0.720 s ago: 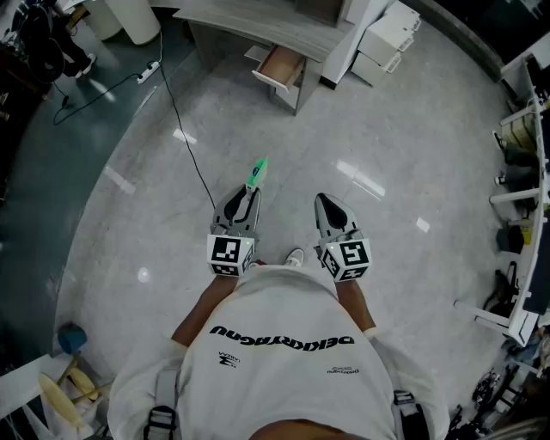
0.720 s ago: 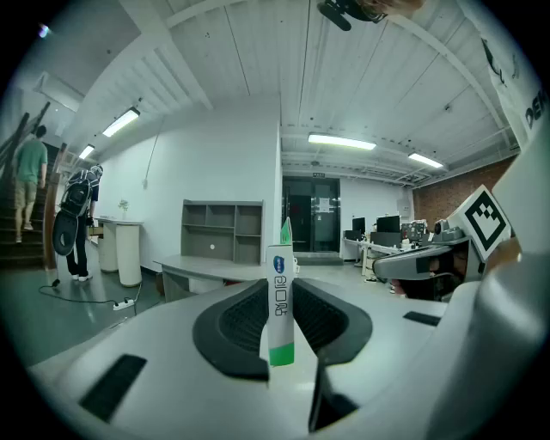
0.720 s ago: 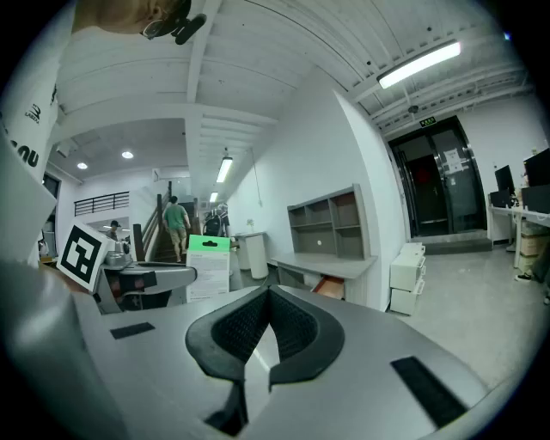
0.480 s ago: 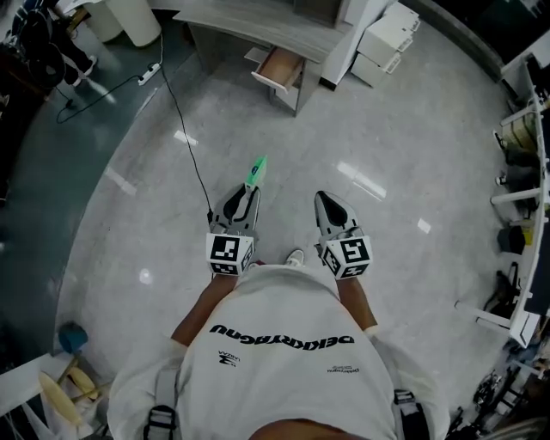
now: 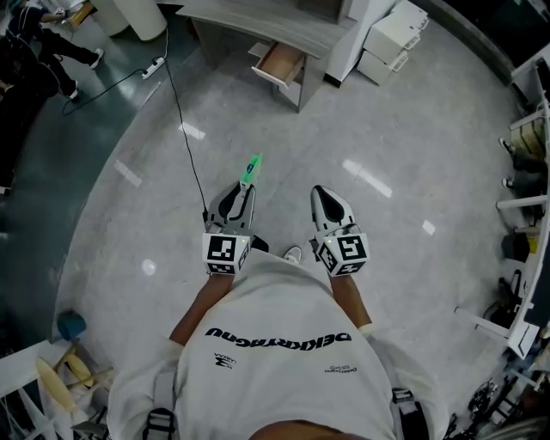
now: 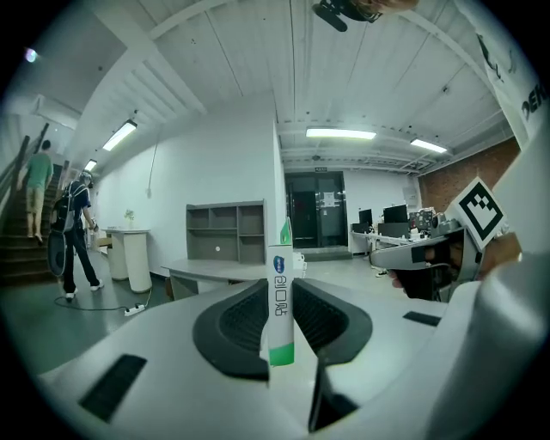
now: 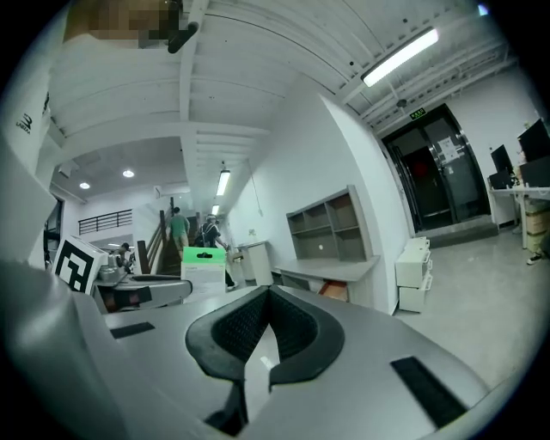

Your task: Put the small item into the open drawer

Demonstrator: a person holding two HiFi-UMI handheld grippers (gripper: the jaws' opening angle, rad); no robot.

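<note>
Left gripper pinches a slim white-and-green pack, possibly a tube, whose green end projects beyond the jaws. Right gripper, just right, has jaws pressed together on nothing. The open drawer sits far ahead under a grey desk.

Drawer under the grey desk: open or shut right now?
Open. The drawer juts out from the front of the desk, and its wooden inside shows from above in the head view.

Floor: grey, glossy, with light glints
Upper centre: desk, its drawer open
Upper right: white cabinet
Upper left: power strip, black cable
</note>
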